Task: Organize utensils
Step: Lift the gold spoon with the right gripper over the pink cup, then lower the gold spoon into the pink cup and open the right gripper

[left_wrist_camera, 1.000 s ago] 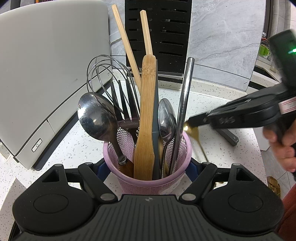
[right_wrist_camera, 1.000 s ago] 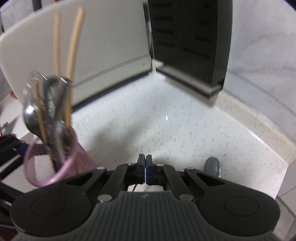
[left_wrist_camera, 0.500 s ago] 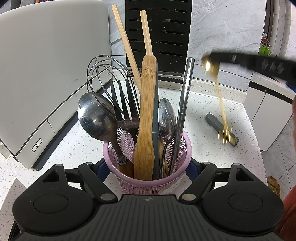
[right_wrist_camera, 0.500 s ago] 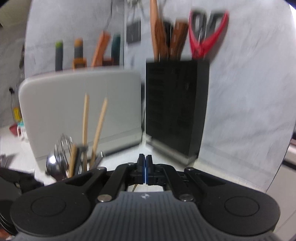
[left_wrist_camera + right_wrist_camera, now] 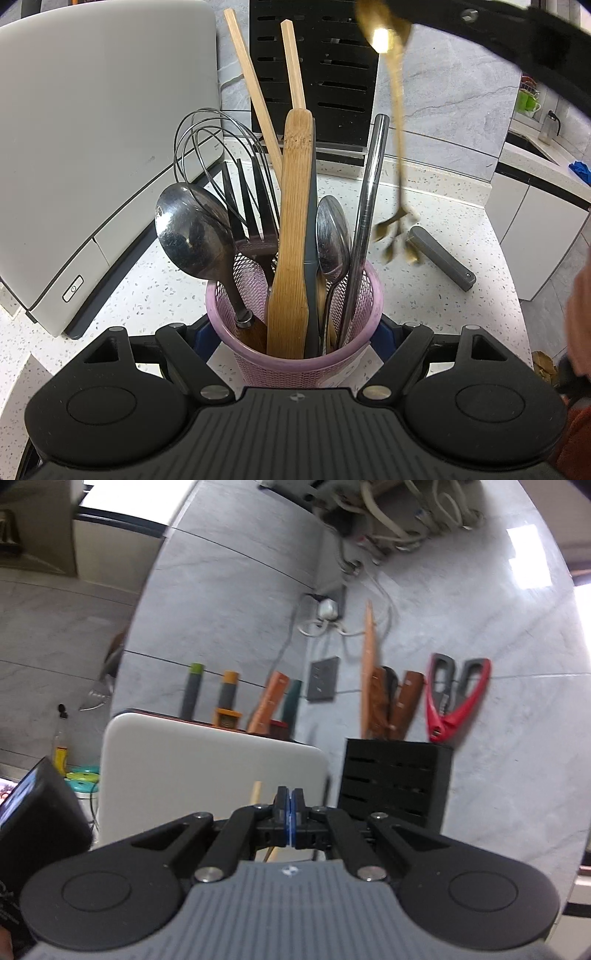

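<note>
A pink mesh holder stands on the speckled counter, and my left gripper is shut on its sides. It holds a large steel spoon, a whisk, a bamboo spatula, two chopsticks, a small spoon and a steel straw. My right gripper reaches in from the upper right, shut on the top end of a thin gold utensil. That utensil hangs down with its blurred, pronged end to the right of the holder. In the right wrist view the jaws of the right gripper are pressed together.
A grey handle lies on the counter right of the holder. A white appliance fills the left and a black knife block stands behind. The counter edge drops off at the right. Red scissors stick out of the block.
The right gripper has risen from beside the holder's rim to the upper right, swinging the gold utensil up until it hangs. Its camera tilted from counter to wall. Left gripper and holder stayed still.
</note>
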